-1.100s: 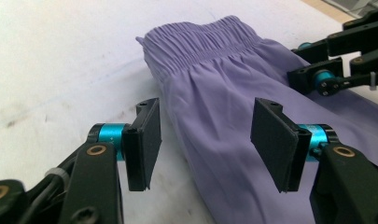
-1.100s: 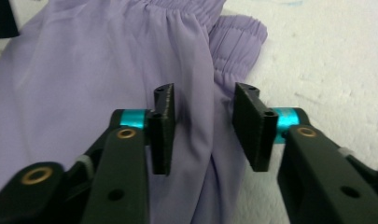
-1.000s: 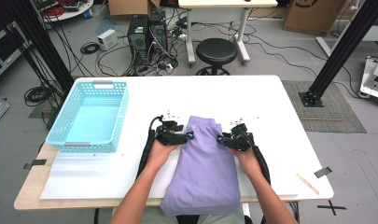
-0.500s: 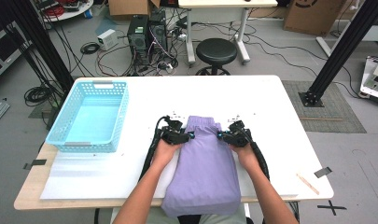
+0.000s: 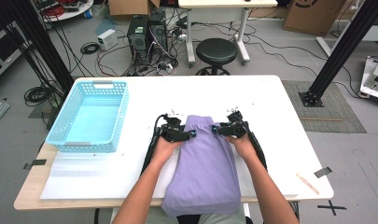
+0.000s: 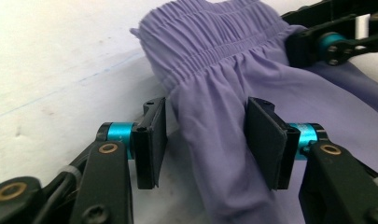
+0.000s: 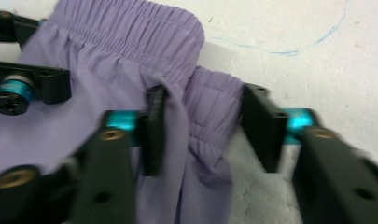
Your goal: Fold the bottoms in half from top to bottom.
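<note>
Black left tongs (image 6: 203,140) and right tongs (image 7: 200,133), teal hubs, brass screws, black cables.

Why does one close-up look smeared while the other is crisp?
In the right gripper view the right claw and its near arms are smeared, likely motion blur; the left gripper view is crisp on the purple shorts; the high view is evenly lit, with soft shadows on the white table.

both grippers' jaws just reopened (lilac shorts (image 5: 205,163) fabric between them)
</note>
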Demonstrator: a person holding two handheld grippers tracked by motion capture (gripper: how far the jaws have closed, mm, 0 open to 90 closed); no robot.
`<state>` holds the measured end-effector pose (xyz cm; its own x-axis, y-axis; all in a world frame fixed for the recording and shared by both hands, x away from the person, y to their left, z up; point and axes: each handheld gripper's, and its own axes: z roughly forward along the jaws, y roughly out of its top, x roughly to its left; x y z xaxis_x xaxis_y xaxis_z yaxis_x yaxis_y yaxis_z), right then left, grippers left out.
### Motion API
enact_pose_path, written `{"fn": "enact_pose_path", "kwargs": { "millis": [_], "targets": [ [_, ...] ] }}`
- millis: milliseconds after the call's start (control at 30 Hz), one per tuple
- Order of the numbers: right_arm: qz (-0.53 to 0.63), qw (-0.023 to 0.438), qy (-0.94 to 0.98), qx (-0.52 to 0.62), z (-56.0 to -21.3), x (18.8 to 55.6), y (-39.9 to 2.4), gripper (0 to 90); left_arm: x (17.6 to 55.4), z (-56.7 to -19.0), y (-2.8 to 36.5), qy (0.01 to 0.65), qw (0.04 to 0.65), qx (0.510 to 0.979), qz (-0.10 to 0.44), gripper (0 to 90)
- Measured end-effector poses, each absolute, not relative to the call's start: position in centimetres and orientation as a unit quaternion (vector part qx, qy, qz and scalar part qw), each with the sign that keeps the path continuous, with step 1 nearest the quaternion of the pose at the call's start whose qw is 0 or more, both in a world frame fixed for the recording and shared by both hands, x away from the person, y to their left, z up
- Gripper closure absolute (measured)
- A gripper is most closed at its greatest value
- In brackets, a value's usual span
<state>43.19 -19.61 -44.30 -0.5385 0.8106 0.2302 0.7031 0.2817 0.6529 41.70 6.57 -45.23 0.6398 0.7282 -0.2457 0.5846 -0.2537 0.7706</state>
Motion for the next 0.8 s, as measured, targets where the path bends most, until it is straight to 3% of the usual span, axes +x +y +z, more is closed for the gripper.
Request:
{"fn": "enact_pose_path", "kwargs": {
  "millis": [100,167,333,433,667,800],
  "targets": [
    [0.353,0.080,0.806,0.469,-43.9,42.8,-19.9,67.3,41.5,-45.2,6.5,0.413,0.444,0.790,0.084,43.9],
    [0.367,0.108,0.799,0.464,-43.3,42.2,-20.1,52.1,41.5,-45.0,6.6,0.415,0.447,0.788,0.085,42.4],
    [0.379,0.114,0.808,0.436,-42.8,41.4,-19.5,65.9,41.3,-44.6,6.9,0.418,0.459,0.778,0.092,41.8],
    [0.365,0.103,0.821,0.426,-43.3,41.3,-19.1,90.0,41.3,-44.7,7.1,0.420,0.462,0.776,0.093,41.8],
    [0.403,0.136,0.804,0.416,-41.4,38.5,-20.4,90.0,41.1,-44.1,8.0,0.422,0.493,0.755,0.095,41.8],
    [0.366,0.131,0.813,0.432,-42.6,38.2,-20.9,90.0,41.4,-44.6,7.6,0.424,0.492,0.755,0.086,41.8]
  ]
}}
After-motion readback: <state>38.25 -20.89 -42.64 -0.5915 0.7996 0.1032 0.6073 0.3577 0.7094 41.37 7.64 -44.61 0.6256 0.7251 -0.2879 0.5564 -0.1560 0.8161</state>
